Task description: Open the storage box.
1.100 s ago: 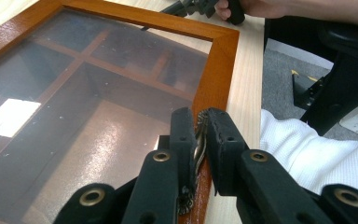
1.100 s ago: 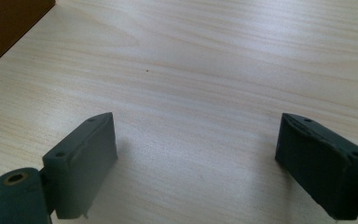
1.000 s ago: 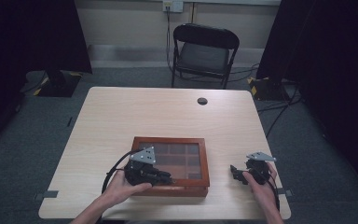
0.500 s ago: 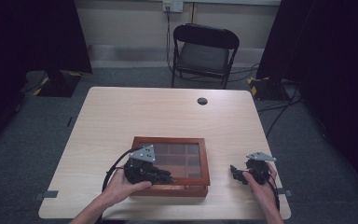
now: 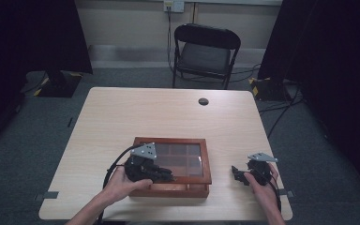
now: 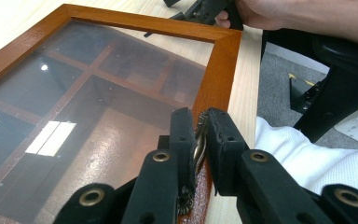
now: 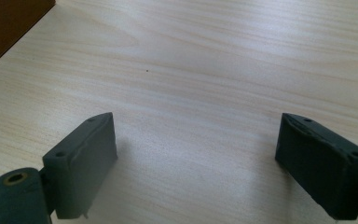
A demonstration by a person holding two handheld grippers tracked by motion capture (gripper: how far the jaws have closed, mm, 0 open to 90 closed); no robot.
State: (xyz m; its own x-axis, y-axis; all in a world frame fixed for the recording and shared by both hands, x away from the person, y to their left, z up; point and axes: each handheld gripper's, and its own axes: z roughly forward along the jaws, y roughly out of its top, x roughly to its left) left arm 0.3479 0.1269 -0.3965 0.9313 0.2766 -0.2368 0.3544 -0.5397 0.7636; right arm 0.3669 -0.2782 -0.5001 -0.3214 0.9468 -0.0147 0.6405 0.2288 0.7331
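Left gripper (image 6: 200,140): jaws pinched nearly shut on a small ornate metal latch (image 6: 198,144) at the near front edge of the lid, pads pressing on either side of it. Same left gripper (image 5: 161,177) in the high view, low over the near left part of the box, held from behind by the left hand (image 5: 119,183).

Right gripper (image 7: 196,158): jaws spread wide, nothing between them, bare table (image 7: 223,70) beneath. Seen from above as the right gripper (image 5: 238,172), resting well apart from the box, to its right, with the right hand (image 5: 262,180) behind it.

Wooden display box (image 5: 171,187): on the near half of the table, slightly left of centre, lid closed and lying flat. Lid (image 6: 221,60) framed in reddish-brown wood around a glass pane (image 6: 98,107); wooden dividers visible through the pane, compartments apparently empty.

Handling, as judged: stiff and fairly solid, likely of moderate weight; varnished frame smooth and probably slippery under hard pads; glass fragile, so no pressing or gripping on the pane. Best purchase at the metal latch for lifting the lid, or across the wooden frame edge; latch small, hence a narrow and easily lost grip. Steadying of the box base with the free gripper probably useful, lest the whole box tip or slide.

Farther off: a small dark round item (image 5: 203,101) near the far edge of the table, and a folding chair (image 5: 205,54) beyond it.
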